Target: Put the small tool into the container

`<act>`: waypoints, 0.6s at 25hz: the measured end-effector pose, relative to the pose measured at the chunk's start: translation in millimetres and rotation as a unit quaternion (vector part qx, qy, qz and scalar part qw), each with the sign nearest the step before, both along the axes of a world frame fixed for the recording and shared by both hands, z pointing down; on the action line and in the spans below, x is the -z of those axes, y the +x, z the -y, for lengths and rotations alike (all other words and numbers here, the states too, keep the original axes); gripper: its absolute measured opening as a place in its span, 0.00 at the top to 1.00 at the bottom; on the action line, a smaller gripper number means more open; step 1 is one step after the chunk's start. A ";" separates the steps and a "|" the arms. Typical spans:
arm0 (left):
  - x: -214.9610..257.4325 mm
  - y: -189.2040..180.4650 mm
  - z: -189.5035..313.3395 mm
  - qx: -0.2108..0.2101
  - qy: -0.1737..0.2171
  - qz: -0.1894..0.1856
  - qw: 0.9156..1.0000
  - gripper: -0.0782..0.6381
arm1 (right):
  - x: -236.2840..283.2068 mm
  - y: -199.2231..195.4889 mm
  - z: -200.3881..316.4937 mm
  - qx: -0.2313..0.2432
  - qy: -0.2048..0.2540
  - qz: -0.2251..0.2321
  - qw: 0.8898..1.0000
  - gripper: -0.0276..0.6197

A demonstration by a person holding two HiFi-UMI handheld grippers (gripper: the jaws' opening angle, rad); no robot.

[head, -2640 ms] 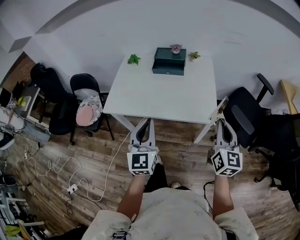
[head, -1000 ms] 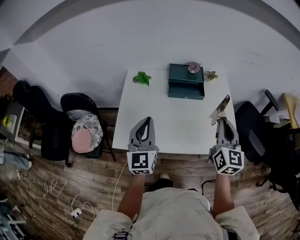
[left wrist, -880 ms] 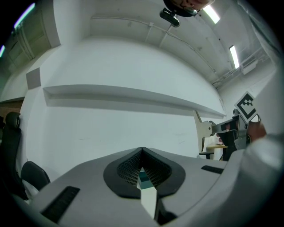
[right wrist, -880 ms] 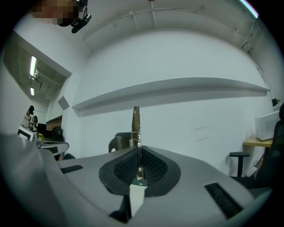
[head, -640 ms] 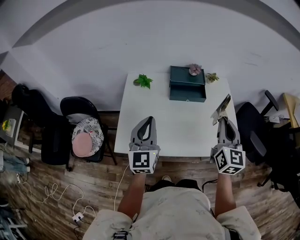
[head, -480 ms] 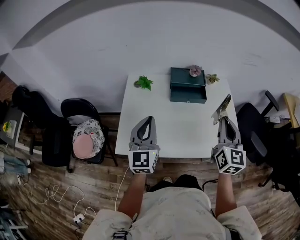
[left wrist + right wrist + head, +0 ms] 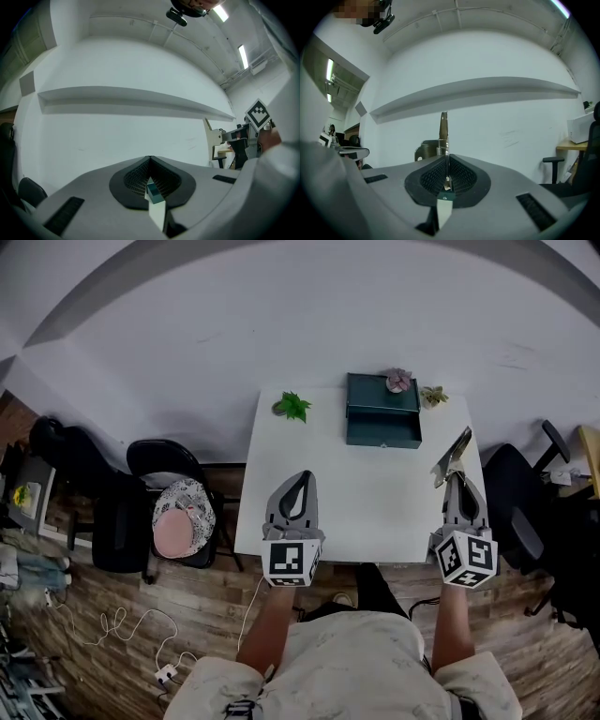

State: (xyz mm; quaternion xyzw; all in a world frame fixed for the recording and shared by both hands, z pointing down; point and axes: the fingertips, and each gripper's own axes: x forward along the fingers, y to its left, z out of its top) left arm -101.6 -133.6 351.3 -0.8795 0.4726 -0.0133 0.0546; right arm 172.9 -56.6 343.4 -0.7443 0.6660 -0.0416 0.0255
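Note:
A dark green box-shaped container (image 7: 382, 423) stands at the far middle of the white table (image 7: 375, 512). My right gripper (image 7: 458, 474) hovers over the table's right side, shut on the small metal tool (image 7: 451, 456), which sticks out forward past the fingertips. In the right gripper view the tool (image 7: 443, 129) rises straight out of the closed right gripper (image 7: 446, 159). My left gripper (image 7: 302, 474) is above the table's near left part, shut with nothing in it. In the left gripper view the container (image 7: 153, 191) shows as a sliver below the left gripper (image 7: 150, 159).
A leafy green plant (image 7: 294, 407) sits at the table's far left; a pink potted plant (image 7: 398, 381) and a small green one (image 7: 433, 395) flank the container. A black chair with a patterned cushion (image 7: 183, 517) stands left, an office chair (image 7: 525, 512) right. Cables (image 7: 131, 634) lie on the wooden floor.
The person has stepped closer to the table, and both grippers have gone from above the floor to above the table's near part. The tool has stayed in the right gripper.

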 end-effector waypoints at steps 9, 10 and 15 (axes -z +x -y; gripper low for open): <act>6.1 28.9 42.9 -0.005 -0.001 -0.014 1.000 0.88 | 5.3 22.7 45.7 0.006 0.000 -0.008 1.000 0.94; 6.1 32.4 47.7 -0.006 -0.001 -0.014 1.000 0.88 | 5.6 26.1 50.3 0.006 -0.001 -0.009 1.000 0.94; 5.3 48.1 72.0 -0.005 -0.002 -0.009 1.000 0.88 | 8.3 42.8 73.5 0.004 0.000 -0.014 1.000 0.94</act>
